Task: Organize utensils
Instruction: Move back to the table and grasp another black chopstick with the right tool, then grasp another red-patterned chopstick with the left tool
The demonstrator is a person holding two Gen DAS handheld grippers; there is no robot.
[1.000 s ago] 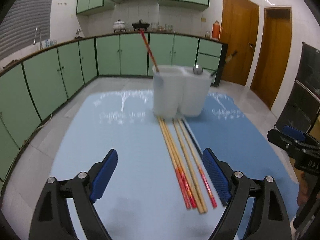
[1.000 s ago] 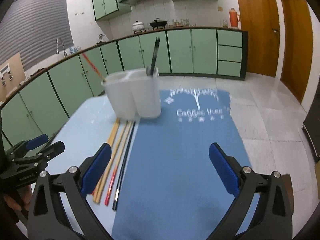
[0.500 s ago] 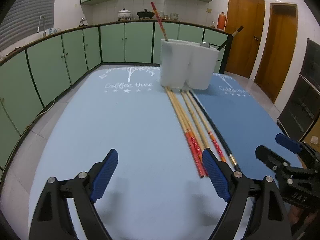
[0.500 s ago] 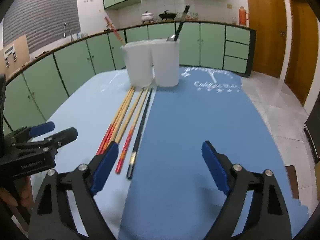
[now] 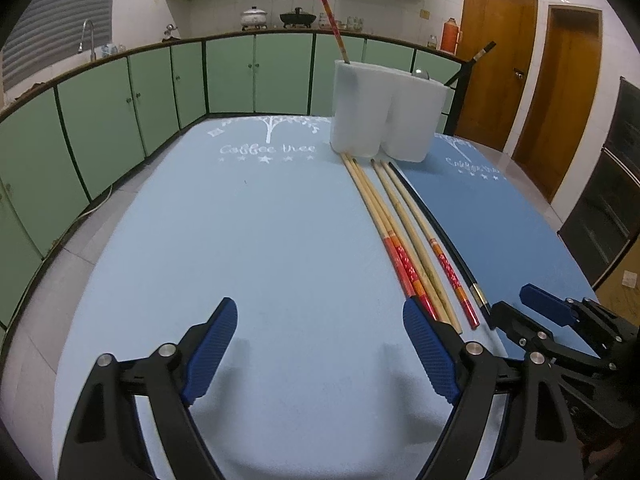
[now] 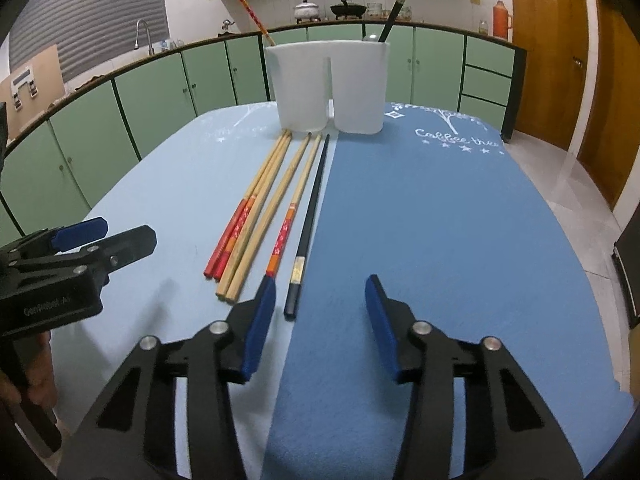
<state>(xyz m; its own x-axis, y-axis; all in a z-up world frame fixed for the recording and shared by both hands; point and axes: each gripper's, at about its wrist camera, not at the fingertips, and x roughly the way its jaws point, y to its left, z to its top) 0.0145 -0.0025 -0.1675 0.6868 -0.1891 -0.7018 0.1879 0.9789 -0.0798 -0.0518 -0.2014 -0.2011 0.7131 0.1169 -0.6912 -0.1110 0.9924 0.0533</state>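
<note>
Chopsticks [image 6: 276, 200] just ahead-left of open right hand-held gripper [image 6: 320, 312].

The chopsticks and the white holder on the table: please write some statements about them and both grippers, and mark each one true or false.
1. The black chopstick lies flat on the table, on the right side of the row. True.
2. The white utensil holder is empty. False: a red-ended chopstick stands in its left cup, and a black one in its right.
3. The right gripper is open, holding nothing. True.
4. The left gripper is shut on a chopstick. False: its jaws are open and empty.
5. The loose chopsticks lie with their thin tips toward the holder. True.
</note>
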